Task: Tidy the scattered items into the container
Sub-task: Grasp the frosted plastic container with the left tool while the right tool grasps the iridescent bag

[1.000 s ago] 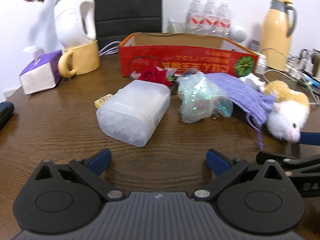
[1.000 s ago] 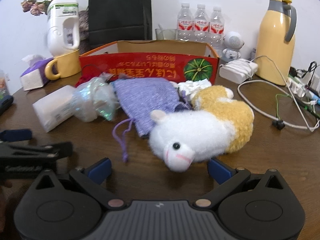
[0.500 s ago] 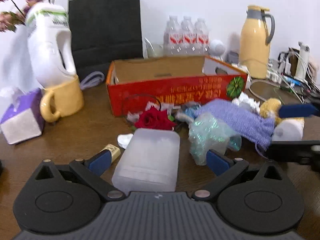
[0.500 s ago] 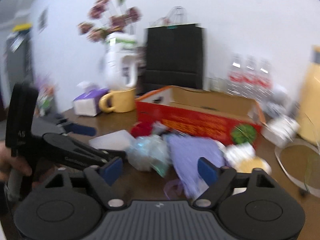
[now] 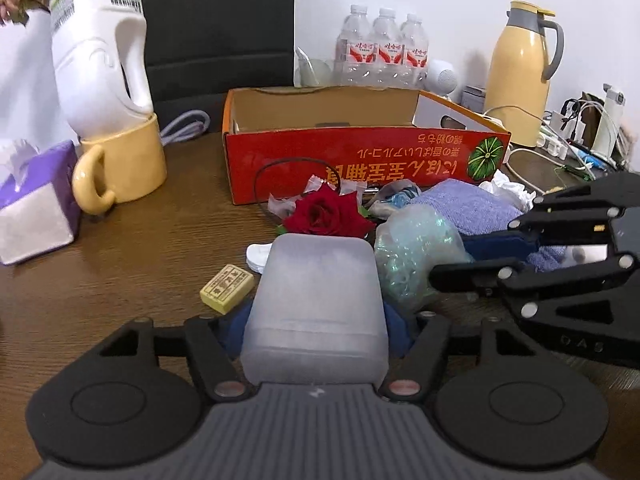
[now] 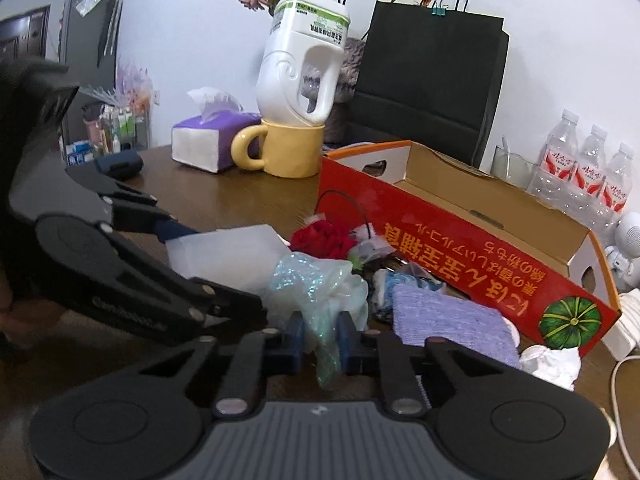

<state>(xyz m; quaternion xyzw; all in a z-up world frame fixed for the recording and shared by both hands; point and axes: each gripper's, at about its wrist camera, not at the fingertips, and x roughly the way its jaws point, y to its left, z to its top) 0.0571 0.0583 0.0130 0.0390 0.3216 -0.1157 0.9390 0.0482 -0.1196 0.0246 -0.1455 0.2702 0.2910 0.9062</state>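
Note:
My left gripper [image 5: 316, 332] is shut on the frosted plastic box [image 5: 316, 300], which also shows in the right wrist view [image 6: 228, 256]. My right gripper [image 6: 320, 338] is shut on the iridescent plastic bag [image 6: 320, 292], also seen in the left wrist view [image 5: 412, 256]. The red cardboard box [image 5: 360, 160] stands open behind the pile. A red rose [image 5: 326, 214], a purple knit pouch [image 6: 452, 320], a yellow tile [image 5: 227, 288] and crumpled white paper [image 6: 552, 364] lie in front of it.
A yellow mug [image 5: 124, 164] holding a white jug, a tissue box [image 5: 32, 208], a black bag [image 5: 216, 28], water bottles [image 5: 384, 52], a yellow thermos [image 5: 520, 72] and cables [image 5: 580, 128] ring the brown table [image 5: 140, 248].
Both grippers were open. The left has closed on the frosted box. The right swung left off the plush toy and closed on the iridescent bag.

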